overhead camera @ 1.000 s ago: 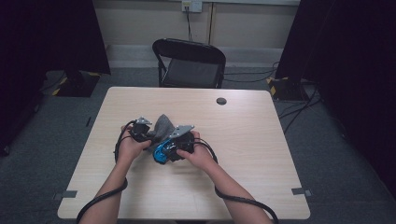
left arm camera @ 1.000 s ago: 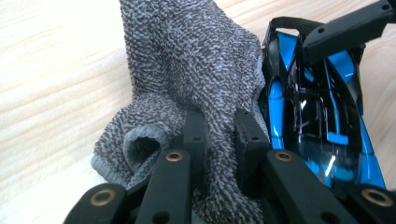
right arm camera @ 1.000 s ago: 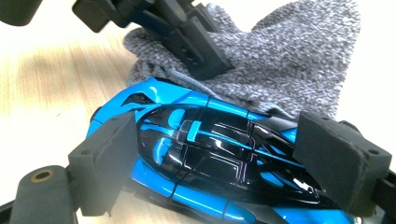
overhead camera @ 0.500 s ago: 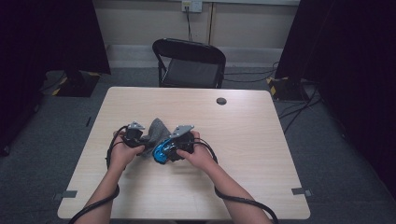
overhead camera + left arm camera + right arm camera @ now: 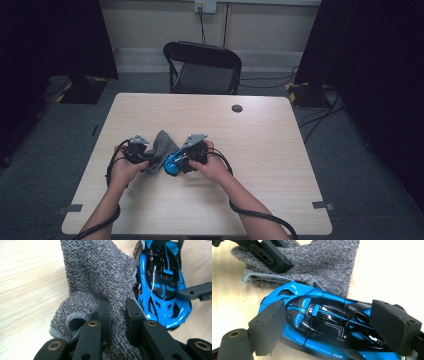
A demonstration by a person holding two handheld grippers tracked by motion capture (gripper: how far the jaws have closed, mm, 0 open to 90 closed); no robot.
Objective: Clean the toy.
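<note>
A grey knitted sock [image 5: 162, 144] lies crumpled on the wooden table [image 5: 260, 150], left of a blue and black toy car [image 5: 172, 163]. My left gripper [image 5: 151, 161] is shut on the sock. In the left gripper view both pads of that gripper [image 5: 117, 308] pinch a fold of the sock [image 5: 100, 272], with the car [image 5: 162, 280] just right of it. My right gripper [image 5: 177, 161] holds the car. In the right gripper view its two pads [image 5: 329, 322] press on opposite sides of the car [image 5: 322, 315], and the sock [image 5: 322, 262] lies beyond it.
A black folding chair [image 5: 202, 65] stands behind the table's far edge. A small round black cap [image 5: 237, 108] sits in the tabletop near the back. Black cables [image 5: 250, 212] trail from both grippers toward the near edge.
My left gripper has moved left and a little nearer to the person, dragging the sock with it. The right gripper and the car have stayed put.
</note>
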